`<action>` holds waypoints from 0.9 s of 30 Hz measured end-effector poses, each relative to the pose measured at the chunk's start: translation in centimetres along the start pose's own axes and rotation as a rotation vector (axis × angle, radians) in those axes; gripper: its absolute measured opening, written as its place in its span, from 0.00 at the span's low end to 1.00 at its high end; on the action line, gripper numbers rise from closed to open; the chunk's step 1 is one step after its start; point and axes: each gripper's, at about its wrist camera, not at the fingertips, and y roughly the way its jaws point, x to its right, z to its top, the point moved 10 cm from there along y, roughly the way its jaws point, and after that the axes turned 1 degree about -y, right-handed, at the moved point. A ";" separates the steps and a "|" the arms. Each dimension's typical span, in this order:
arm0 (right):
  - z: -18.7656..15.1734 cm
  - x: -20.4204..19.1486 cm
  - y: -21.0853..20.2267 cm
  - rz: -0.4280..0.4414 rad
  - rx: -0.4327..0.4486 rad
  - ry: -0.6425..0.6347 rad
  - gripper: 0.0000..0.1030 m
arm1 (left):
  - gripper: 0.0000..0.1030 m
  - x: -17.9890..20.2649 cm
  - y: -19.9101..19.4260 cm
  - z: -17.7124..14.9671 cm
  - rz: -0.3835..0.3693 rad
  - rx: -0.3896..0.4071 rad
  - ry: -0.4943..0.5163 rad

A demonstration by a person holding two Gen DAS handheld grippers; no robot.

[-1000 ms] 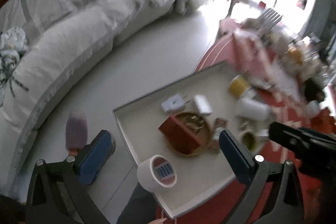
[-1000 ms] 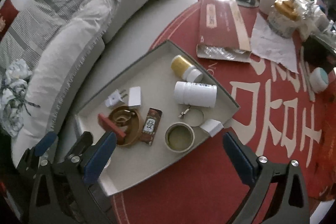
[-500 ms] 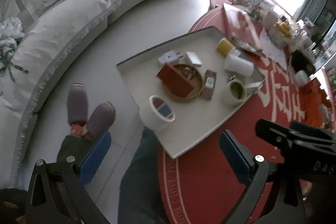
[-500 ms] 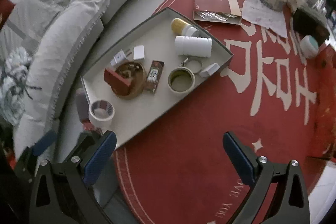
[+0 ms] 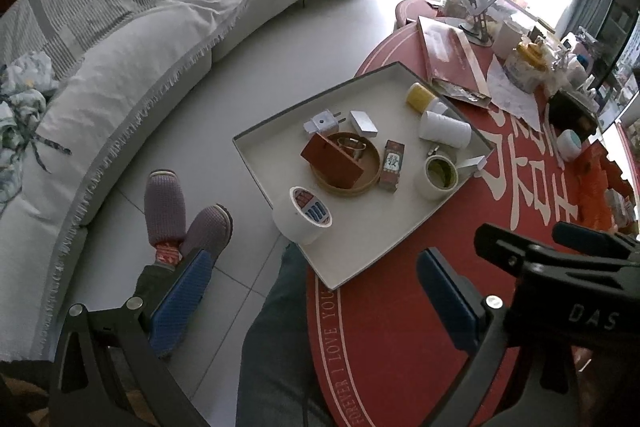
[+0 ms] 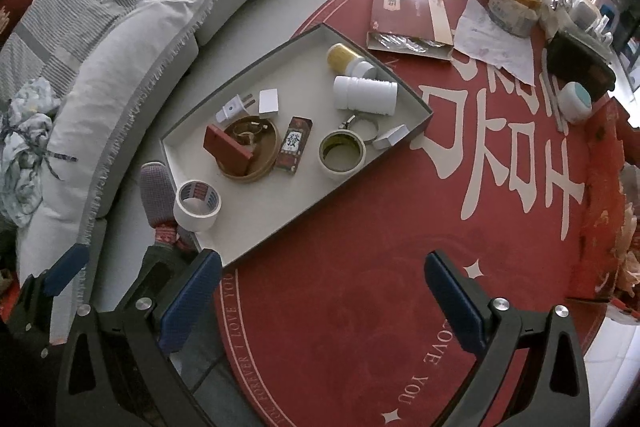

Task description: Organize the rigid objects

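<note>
A shallow grey tray (image 6: 404,89) is seen on the round red tablecloth (image 6: 360,307), its near corner overhanging the table edge above the floor; inside it, taking the tray as landmark: a white tape roll (image 6: 197,205) at the near corner, a round wooden dish (image 6: 256,163) with a red box (image 6: 227,149) leaning in it at the middle, a white plug adapter (image 6: 232,108) toward the sofa-side wall, a white bottle (image 6: 365,95) lying on its side near the far wall, a yellow-capped jar (image 6: 346,59) at the far corner, a second tape ring (image 6: 342,155) by the table-side wall; the left gripper (image 5: 312,297) is held empty with jaws wide apart, short of the tray's near corner; the right gripper (image 6: 322,301) likewise stands apart and empty over bare cloth beside the tray; the tape roll is judged light, stiff and grippable across its wall; the bottle is judged smooth, liable to roll, best taken across its body; open cloth is available on the table side of the tray; the overhanging corner and low walls are to be minded.
</note>
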 end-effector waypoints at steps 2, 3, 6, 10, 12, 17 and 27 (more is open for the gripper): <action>0.0 0.0 -0.2 0.001 0.000 0.006 0.99 | 1.00 0.1 -0.3 0.0 -0.002 0.004 0.004; 0.0 0.0 -0.3 0.002 0.000 0.014 0.99 | 1.00 0.1 -0.4 0.0 -0.001 0.006 0.006; 0.1 0.0 -0.6 0.003 0.005 0.020 0.99 | 1.00 0.2 -0.8 -0.1 -0.001 0.012 0.010; 0.2 -0.1 -1.0 -0.011 0.012 0.015 0.99 | 1.00 0.3 -1.1 0.0 -0.001 0.020 0.016; 0.3 -0.2 -1.2 -0.005 0.013 0.018 0.99 | 1.00 0.3 -1.2 -0.1 -0.004 0.019 0.017; 0.8 -0.8 -1.5 -0.010 0.022 0.006 0.99 | 1.00 0.1 -1.3 -0.1 0.007 0.019 0.011; 1.8 -1.9 -1.2 -0.031 0.015 -0.038 0.99 | 1.00 -0.7 0.2 0.1 0.051 -0.058 0.006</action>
